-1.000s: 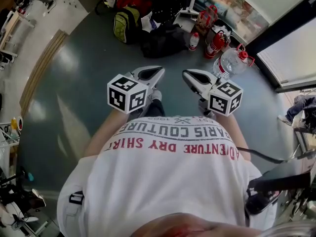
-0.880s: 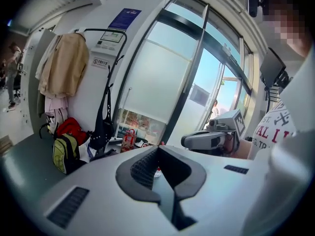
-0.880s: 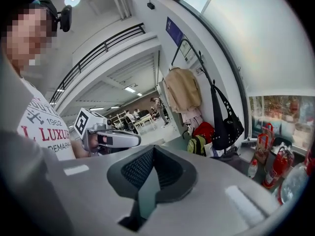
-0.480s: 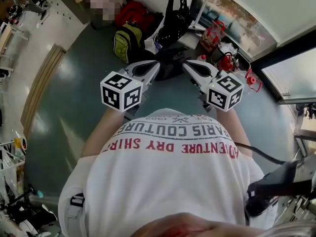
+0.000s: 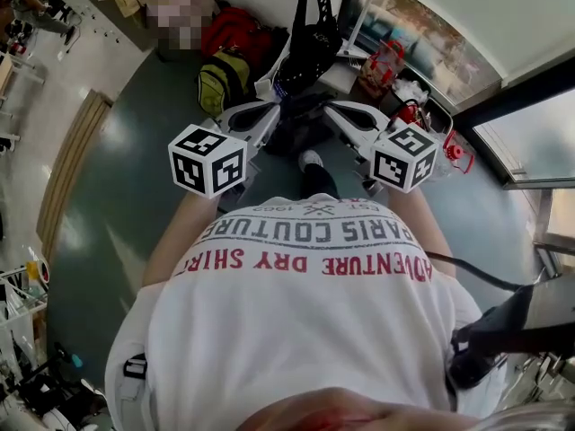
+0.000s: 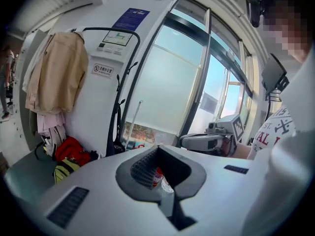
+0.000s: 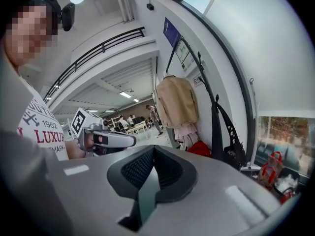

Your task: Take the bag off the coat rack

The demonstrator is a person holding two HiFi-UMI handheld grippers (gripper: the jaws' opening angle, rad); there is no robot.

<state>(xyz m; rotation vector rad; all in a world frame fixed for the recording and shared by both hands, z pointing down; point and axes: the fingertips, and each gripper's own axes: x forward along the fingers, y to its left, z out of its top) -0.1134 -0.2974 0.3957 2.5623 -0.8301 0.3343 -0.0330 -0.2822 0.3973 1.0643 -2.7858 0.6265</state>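
Observation:
A black bag (image 5: 311,39) hangs by its long straps from a black coat rack (image 6: 119,77) against the white wall. In the left gripper view the bag (image 6: 117,140) is ahead and to the left. In the right gripper view it (image 7: 229,151) hangs ahead and to the right. My left gripper (image 5: 272,108) and right gripper (image 5: 331,109) are held side by side in front of my chest. They point at the rack and stay short of the bag. Both are shut with nothing in them.
A beige jacket (image 6: 55,77) hangs on the rack's left side. Below it on the floor lie a red backpack (image 5: 232,27) and a yellow and black backpack (image 5: 218,77). Red-handled items (image 5: 384,59) stand by the window on the right. My shoe (image 5: 311,161) shows between the grippers.
Both grippers have moved forward together toward the coat rack, and the person has stepped forward. The bag and backpacks now lie closer in the head view. Both jaws stayed shut.

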